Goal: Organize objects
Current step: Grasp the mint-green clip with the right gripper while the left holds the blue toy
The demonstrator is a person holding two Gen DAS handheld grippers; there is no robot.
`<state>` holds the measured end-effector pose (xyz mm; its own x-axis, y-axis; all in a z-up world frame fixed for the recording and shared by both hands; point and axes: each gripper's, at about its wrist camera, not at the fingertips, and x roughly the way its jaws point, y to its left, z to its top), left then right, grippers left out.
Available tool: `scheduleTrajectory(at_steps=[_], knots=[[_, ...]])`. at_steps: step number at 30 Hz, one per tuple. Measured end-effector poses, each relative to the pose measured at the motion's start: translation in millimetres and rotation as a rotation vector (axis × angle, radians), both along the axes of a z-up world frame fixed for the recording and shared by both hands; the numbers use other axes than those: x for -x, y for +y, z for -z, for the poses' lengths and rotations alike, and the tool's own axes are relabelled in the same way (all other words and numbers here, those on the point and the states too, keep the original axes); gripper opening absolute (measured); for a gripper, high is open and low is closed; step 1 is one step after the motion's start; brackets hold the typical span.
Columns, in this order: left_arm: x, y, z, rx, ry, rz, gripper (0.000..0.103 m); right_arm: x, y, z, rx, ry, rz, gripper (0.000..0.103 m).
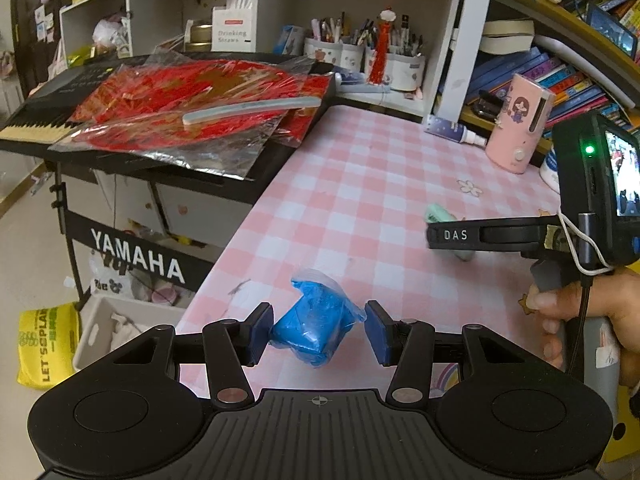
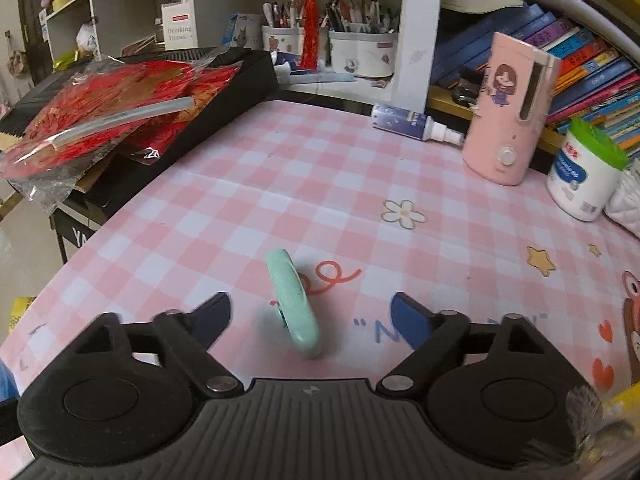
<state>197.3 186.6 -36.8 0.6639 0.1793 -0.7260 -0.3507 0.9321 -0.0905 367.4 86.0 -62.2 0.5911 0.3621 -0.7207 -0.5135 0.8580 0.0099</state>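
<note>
A blue lump in a clear plastic bag lies on the pink checked tablecloth between the pads of my left gripper. The left pad touches the bag, the right pad stands a little off it, so the jaws are open. My right gripper is open wide around a mint-green flat oval object, which is blurred and stands on edge between the fingers without touching them. The right gripper also shows in the left wrist view, with the green object partly hidden behind it.
A black Yamaha keyboard with red foil packets borders the table's left. A pink dispenser, a spray bottle and a green-lidded wipes tub stand at the back right. Shelves with pen cups and books stand behind.
</note>
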Motion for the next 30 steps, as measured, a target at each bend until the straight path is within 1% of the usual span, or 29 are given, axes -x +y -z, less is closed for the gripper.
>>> scheduleTrajectory(at_steps=[2,3,4,5,6,11,16,23,30], knots=[[0,2,0,0.0,0.001,-0.003,0.048,-5,3,6,0.006,0.045,-0.013,0.042],[0,2,0,-0.001,0.001,-0.003,0.048,-5,3,7,0.0,0.039,-0.013,0.038],[1,2,-1,-0.001,0.0,-0.003,0.048,-5,4,8,-0.003,0.03,-0.022,0.032],[1,2,-1,-0.002,-0.001,-0.002,0.048,-5,5,8,0.001,0.02,-0.031,0.022],[1,2,-1,-0.003,-0.002,0.0,0.048,-4,5,8,0.003,0.017,-0.042,0.018],[3,0,-5,-0.001,-0.016,0.015,0.048,0,0,3,-0.002,0.027,-0.02,0.018],[12,-3,-11,0.007,-0.042,0.036,0.048,20,-15,-15,-0.034,0.051,0.017,0.018],[38,-7,-23,0.027,-0.083,0.07,0.048,69,-43,-44,-0.087,0.076,0.062,0.018],[75,-9,-33,0.04,-0.109,0.111,0.047,122,-68,-64,-0.109,0.081,0.085,0.018]])
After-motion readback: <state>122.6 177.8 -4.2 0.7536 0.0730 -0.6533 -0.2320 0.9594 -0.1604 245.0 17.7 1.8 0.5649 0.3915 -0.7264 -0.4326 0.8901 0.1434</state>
